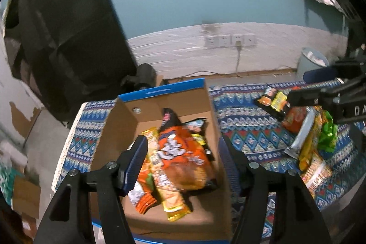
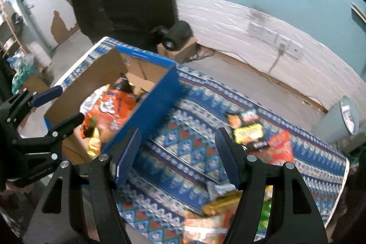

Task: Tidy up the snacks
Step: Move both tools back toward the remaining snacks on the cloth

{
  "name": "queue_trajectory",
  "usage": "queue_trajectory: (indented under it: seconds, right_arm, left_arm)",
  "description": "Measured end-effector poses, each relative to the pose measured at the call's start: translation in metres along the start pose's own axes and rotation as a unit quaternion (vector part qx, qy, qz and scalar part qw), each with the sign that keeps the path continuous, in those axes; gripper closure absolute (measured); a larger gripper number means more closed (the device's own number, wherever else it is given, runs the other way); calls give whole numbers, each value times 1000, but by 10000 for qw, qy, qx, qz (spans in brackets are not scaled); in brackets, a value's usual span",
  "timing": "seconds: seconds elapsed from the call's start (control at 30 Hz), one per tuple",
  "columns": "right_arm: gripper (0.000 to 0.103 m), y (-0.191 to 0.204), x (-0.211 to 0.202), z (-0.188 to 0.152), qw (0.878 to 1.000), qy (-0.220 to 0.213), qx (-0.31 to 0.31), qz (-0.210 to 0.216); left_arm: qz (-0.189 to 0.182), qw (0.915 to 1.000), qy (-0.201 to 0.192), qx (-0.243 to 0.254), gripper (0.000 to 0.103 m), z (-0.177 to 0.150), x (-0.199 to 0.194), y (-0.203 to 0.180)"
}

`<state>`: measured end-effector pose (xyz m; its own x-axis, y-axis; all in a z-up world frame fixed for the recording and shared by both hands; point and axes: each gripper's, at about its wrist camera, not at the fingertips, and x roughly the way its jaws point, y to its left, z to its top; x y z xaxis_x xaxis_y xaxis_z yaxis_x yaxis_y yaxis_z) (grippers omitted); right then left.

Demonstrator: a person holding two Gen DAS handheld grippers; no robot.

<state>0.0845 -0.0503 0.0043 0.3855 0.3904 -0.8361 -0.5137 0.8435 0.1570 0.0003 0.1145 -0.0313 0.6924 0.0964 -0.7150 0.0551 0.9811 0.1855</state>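
the left gripper (image 1: 183,166) tilts down over the cardboard box (image 1: 119,116), its jaws spread apart with nothing pressed between the blue pads; the packets seen in the gap lie below on the box floor. nearest in the box are a long yellow packet (image 1: 169,189) and a small orange-and-white packet (image 1: 140,194); beyond them lies the big orange bag (image 1: 183,152), with a dark packet (image 1: 170,118) toward the far wall.

the right gripper (image 2: 177,158) also points steeply down, just right of the box's blue side, over the patterned cloth (image 2: 183,148). its jaws stand open and empty. near its right finger lies a loose heap of snacks (image 2: 219,216); farther off on the cloth are a yellow-and-black packet (image 2: 248,134) and a red packet (image 2: 280,148). a grey bin (image 2: 343,116) stands far right.
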Motion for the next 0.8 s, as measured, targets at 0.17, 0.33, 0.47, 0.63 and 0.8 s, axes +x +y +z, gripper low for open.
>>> queue_trajectory:
  seconds: [0.17,0.33,0.47,0.63,0.8]
  right_arm:
    - [34,-33,-14,-21,9996,70,177,-228]
    - [33,-64,-24,-43,9983,146,406,-398]
    - [33,-87,-29,-61,9966,248,577,-526]
    - [33,-115,-31,-89,9930,434,846,-694]
    - [33,-146,-27,-121,9865,673,1246,-819]
  left_arm:
    - [-377,9984,23,432,32,0,2,-36]
    - [-546,9932,52,1026,31,-2,4,-75]
    - [-950,9863,142,1342,26,-4,7,-105]
    - [-1342,9766,381,1639,26,-7,15,-139]
    - [-1715,9628,795,1932,25,-17,33,-170]
